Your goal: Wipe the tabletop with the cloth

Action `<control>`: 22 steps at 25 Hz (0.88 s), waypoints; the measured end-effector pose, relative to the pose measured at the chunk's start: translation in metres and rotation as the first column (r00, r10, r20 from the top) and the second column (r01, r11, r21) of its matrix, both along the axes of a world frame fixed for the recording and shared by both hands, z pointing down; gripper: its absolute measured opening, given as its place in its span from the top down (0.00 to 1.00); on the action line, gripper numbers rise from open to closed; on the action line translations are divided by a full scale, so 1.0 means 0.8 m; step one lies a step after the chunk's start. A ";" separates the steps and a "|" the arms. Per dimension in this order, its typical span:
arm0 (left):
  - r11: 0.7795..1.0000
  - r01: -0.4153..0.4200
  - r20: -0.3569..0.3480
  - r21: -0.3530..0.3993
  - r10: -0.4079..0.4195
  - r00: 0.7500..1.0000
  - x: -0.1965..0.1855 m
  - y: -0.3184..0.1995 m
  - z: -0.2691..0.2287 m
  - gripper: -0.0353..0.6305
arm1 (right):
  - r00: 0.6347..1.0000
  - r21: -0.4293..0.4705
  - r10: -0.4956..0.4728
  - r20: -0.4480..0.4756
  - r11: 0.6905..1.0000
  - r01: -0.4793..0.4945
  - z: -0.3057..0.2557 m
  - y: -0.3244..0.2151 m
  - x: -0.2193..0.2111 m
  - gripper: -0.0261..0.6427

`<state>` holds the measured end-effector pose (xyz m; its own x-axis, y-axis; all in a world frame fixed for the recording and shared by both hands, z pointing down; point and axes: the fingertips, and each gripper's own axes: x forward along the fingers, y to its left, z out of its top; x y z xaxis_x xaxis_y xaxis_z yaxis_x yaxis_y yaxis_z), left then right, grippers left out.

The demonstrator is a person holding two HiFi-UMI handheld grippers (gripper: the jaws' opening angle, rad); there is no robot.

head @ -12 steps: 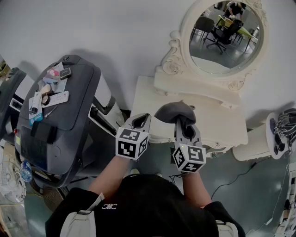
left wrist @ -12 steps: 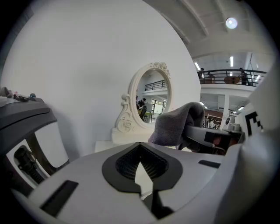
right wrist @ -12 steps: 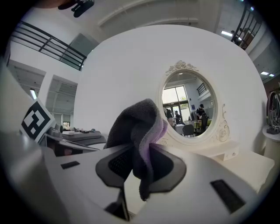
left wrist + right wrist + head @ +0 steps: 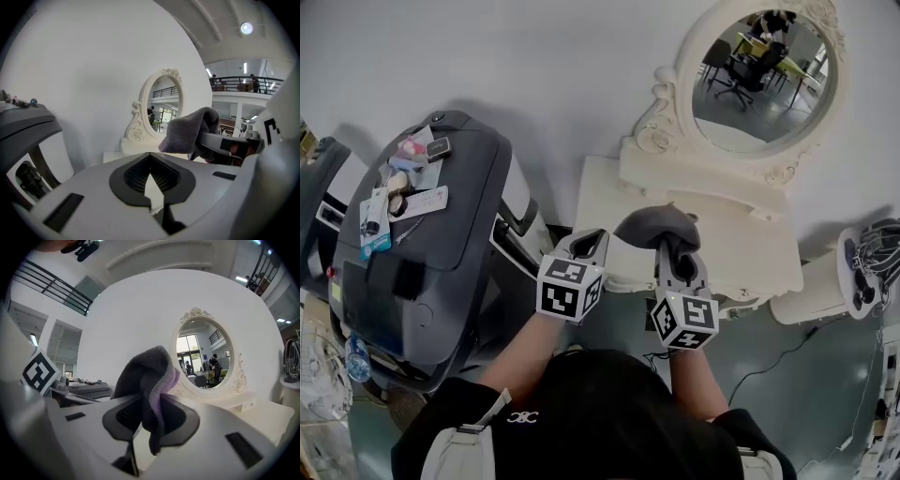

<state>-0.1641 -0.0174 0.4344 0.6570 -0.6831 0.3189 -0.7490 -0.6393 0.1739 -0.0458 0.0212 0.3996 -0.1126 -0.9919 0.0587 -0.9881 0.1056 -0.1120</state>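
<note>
The right gripper (image 4: 677,251) is clenched on the gray cloth (image 4: 654,225), which sits bunched above the near edge of the white tabletop (image 4: 741,246) and seems not yet pressed on it. The left gripper (image 4: 586,242) is closed on nothing, just beside. To wipe well, I think the cloth should be lowered flat and drawn in long, light strokes.

Legible text: none in any view.
Cubes on left gripper (image 4: 585,244) and right gripper (image 4: 677,261), before the dressing table (image 4: 750,248): black-and-white square codes, no letters.
Cards (image 4: 420,202) on grey machine (image 4: 441,281), left of the dressing table: print too small.
</note>
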 end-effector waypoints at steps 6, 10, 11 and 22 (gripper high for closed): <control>0.999 -0.032 -0.014 0.000 0.032 0.999 -0.008 -0.008 0.003 0.95 | 0.998 0.010 0.059 -0.001 0.998 -0.059 -0.003 -0.002 -0.003 0.83; 0.999 -0.050 -0.020 0.000 0.050 0.999 -0.009 -0.010 0.003 0.95 | 0.996 0.006 0.082 -0.023 0.997 -0.082 -0.004 -0.003 -0.003 0.83; 0.999 -0.050 -0.021 0.001 0.050 0.998 -0.010 -0.012 0.002 0.95 | 0.996 0.004 0.086 -0.025 0.996 -0.086 -0.004 -0.004 -0.003 0.83; 0.999 -0.030 -0.009 -0.010 0.030 0.999 -0.007 -0.044 0.010 0.95 | 0.997 -0.022 0.080 -0.018 0.997 -0.080 0.010 -0.046 0.005 0.83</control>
